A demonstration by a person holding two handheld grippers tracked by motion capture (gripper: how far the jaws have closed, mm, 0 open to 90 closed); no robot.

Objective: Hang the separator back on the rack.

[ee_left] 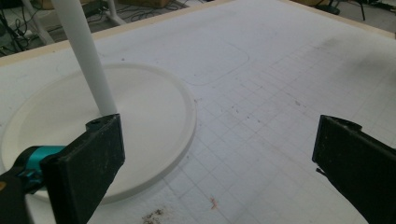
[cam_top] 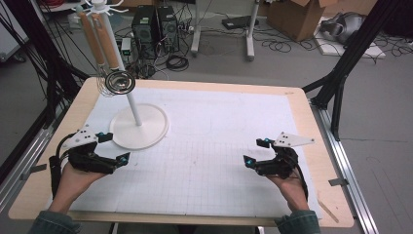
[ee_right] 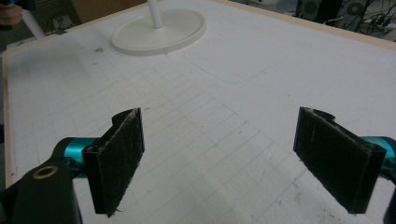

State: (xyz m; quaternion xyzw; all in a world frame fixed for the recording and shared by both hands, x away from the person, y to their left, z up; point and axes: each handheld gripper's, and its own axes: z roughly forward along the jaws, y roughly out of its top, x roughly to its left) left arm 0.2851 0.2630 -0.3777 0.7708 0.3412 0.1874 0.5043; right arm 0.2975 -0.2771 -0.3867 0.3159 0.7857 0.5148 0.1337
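A white stand with a round base (cam_top: pixel 146 134) and a slanted pole (cam_top: pixel 127 92) rises at the left rear of the mat. Two wooden-handled utensils (cam_top: pixel 100 41) hang from its top hooks, with a wire whisk head (cam_top: pixel 120 82) at the bottom. My left gripper (cam_top: pixel 114 146) is open and empty, right beside the base's near edge. In the left gripper view my left gripper (ee_left: pixel 217 140) has the base (ee_left: pixel 140 107) and pole (ee_left: pixel 86 56) just ahead of its left jaw. My right gripper (cam_top: pixel 256 151) stands open and empty over the mat's right side. The right gripper view shows my right gripper (ee_right: pixel 219 126) and the base (ee_right: pixel 159 30) far off.
A white gridded mat (cam_top: pixel 219 131) covers the wooden table (cam_top: pixel 319 146). Black frame legs (cam_top: pixel 341 73) stand at the right and left of the table. Computer towers (cam_top: pixel 156 29), cables and a cardboard box (cam_top: pixel 297 17) sit on the floor behind.
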